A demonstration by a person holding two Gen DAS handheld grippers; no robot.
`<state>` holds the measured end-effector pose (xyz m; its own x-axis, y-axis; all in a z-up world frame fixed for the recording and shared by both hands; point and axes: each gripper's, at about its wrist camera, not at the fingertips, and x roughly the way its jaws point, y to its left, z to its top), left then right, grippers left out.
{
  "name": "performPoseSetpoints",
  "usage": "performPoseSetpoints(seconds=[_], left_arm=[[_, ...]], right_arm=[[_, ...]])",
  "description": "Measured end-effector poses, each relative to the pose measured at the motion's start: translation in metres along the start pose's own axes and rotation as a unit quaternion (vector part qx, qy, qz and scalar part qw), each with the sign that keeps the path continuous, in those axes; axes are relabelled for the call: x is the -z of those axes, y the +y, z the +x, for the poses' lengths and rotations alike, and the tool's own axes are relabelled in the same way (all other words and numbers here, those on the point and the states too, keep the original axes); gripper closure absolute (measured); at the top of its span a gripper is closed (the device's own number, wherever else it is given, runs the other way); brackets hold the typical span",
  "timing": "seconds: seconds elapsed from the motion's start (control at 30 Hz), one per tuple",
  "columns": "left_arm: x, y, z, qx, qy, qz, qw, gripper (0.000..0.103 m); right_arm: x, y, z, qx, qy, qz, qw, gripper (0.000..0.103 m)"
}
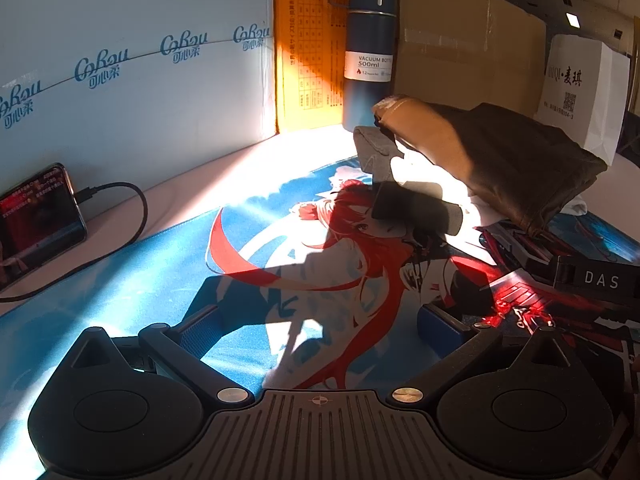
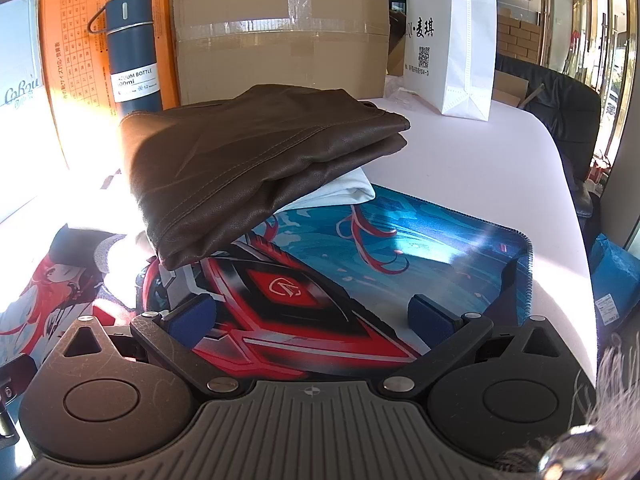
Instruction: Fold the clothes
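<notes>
1. With both tools empty, the left gripper (image 1: 320,322) and right gripper (image 2: 310,314) hover over the printed mat (image 2: 440,248), jaws spread apart.
2. Beyond them, the brown leather garment (image 2: 248,164) lies folded on a white garment (image 2: 340,190) and a grey garment (image 1: 374,148).
3. Recommended: approach low, pinch one layer at an edge only, and keep clear of the vacuum bottle (image 2: 134,52) behind.

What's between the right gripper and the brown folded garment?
Only bare printed desk mat lies between the open right gripper and the brown garment, shown in the right wrist view.
</notes>
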<state>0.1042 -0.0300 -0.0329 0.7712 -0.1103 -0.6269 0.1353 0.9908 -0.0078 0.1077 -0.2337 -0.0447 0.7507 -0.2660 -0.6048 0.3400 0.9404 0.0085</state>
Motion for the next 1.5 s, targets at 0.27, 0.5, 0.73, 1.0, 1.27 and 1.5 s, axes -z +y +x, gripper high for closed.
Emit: performPoseSetpoints(seconds=[0.27, 0.5, 0.73, 1.0, 1.27, 1.5], left_arm=[[0.0, 0.012, -0.005, 0.025, -0.016, -0.032, 0.999, 0.0], [0.001, 0.013, -0.025, 0.062, -0.083, -0.042, 0.9937, 0.0], [0.007, 0.014, -0.057, 0.064, -0.221, -0.034, 0.9726, 0.0], [0.015, 0.002, -0.079, -0.006, -0.345, 0.006, 0.9385, 0.0], [0.013, 0.005, -0.077, -0.006, -0.334, 0.002, 0.9427, 0.0], [0.015, 0.005, -0.078, -0.004, -0.33, 0.004, 0.9438, 0.0]], right_arm=[[-0.003, -0.009, -0.013, -0.04, -0.038, 0.053, 0.997, 0.0], [-0.001, 0.005, -0.037, -0.034, -0.117, 0.039, 0.992, 0.0], [0.003, 0.017, -0.054, -0.018, -0.197, 0.034, 0.98, 0.0], [0.016, 0.021, -0.077, 0.0, -0.314, 0.032, 0.949, 0.0], [0.013, 0.011, -0.074, -0.028, -0.293, 0.056, 0.954, 0.0], [0.011, 0.008, -0.068, -0.038, -0.277, 0.071, 0.957, 0.0]])
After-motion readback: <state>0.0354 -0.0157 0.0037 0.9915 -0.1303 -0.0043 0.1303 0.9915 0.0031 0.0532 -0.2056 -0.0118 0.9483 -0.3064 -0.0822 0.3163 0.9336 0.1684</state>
